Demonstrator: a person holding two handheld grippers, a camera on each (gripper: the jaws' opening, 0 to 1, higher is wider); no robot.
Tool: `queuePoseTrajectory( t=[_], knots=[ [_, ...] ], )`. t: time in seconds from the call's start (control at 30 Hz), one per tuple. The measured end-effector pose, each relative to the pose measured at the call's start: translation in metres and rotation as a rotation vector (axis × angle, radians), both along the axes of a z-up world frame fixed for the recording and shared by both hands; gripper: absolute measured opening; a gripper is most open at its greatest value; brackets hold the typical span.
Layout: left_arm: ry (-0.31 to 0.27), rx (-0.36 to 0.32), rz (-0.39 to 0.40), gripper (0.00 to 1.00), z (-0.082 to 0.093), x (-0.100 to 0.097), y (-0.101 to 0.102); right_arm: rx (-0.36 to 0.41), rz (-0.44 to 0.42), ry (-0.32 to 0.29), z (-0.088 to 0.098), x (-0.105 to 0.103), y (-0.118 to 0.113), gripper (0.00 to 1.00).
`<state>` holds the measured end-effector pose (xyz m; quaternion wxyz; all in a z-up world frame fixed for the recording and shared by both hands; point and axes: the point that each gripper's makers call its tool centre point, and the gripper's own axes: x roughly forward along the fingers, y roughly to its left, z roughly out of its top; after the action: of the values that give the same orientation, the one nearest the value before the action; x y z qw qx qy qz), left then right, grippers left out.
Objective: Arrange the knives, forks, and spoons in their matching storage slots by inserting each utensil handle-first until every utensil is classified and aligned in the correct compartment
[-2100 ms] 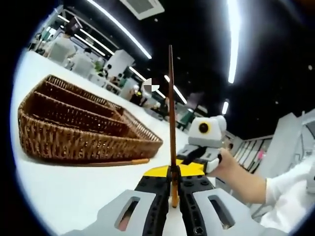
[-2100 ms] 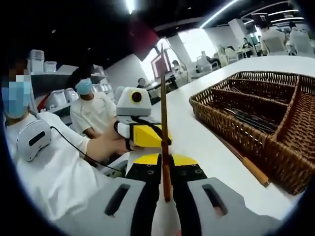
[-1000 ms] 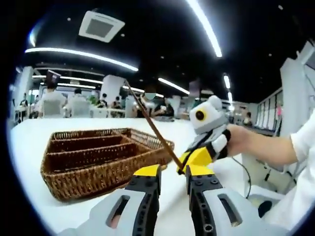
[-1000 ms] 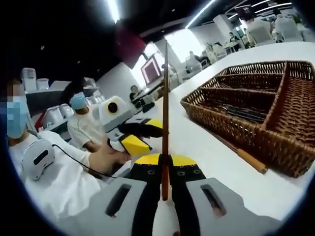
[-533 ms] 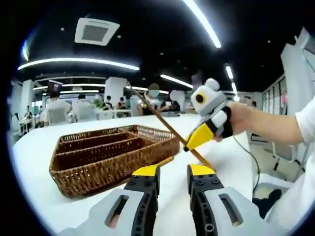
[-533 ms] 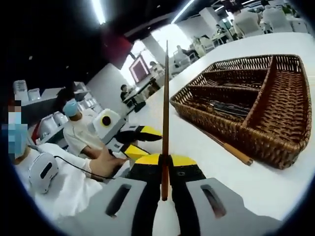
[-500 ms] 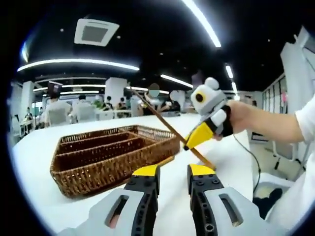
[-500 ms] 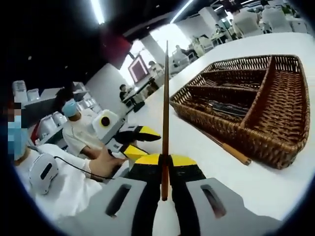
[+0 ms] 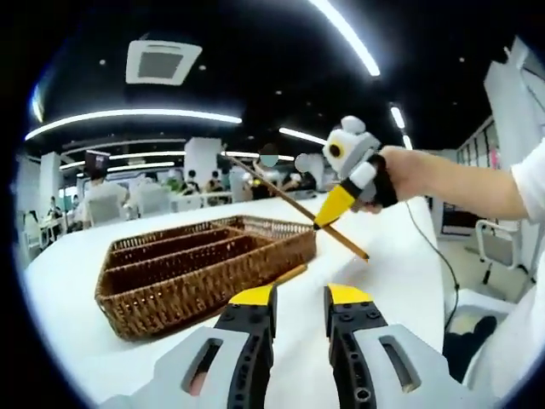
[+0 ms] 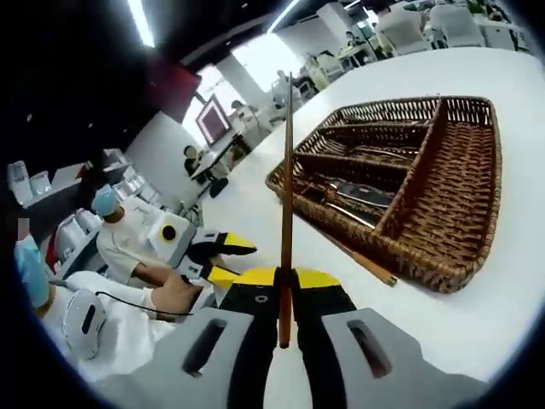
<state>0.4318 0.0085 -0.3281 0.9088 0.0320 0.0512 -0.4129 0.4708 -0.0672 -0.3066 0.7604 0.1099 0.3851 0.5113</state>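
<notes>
A: What sits at the left?
B: A wicker basket (image 9: 204,273) on the white worktop (image 9: 77,281), a wooden-handled utensil (image 9: 285,277) lying beside it. The left gripper (image 9: 298,300) has its jaws parted, holding nothing.

A: And to the right?
B: The right gripper (image 10: 285,285) clamps a thin wooden stick (image 10: 287,196), above the worktop near the basket.

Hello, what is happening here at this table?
A person holds a pair of tongs in each hand and is sorting utensils into a brown wicker tray with compartments on a white table. The right tongs are shut on a long thin brown wooden stick, raised above the table near the tray. The left tongs are open and hold nothing. Some metal utensils already lie in one compartment, and another wooden-handled utensil lies on the table along the tray's side.
</notes>
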Motion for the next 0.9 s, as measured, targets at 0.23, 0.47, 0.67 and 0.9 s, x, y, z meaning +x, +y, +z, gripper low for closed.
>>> queuePoseTrajectory(
  t=[0.23, 0.47, 0.67, 0.9],
  knots=[
    [-0.021, 0.034, 0.012, 0.21, -0.003, -0.001, 0.003, -0.079, -0.040, 0.036, 0.003, 0.020, -0.015, 0.05],
    [-0.030, 0.052, 0.018, 0.22, -0.006, -0.001, 0.005, -0.152, -0.096, 0.095, 0.002, 0.041, -0.031, 0.05],
    [-0.032, 0.057, 0.018, 0.22, -0.009, -0.002, 0.004, -0.203, -0.131, 0.131, 0.002, 0.064, -0.040, 0.05],
    [-0.043, 0.074, 0.029, 0.22, -0.009, -0.001, 0.007, -0.239, -0.169, 0.154, 0.002, 0.083, -0.041, 0.05]
  ],
)
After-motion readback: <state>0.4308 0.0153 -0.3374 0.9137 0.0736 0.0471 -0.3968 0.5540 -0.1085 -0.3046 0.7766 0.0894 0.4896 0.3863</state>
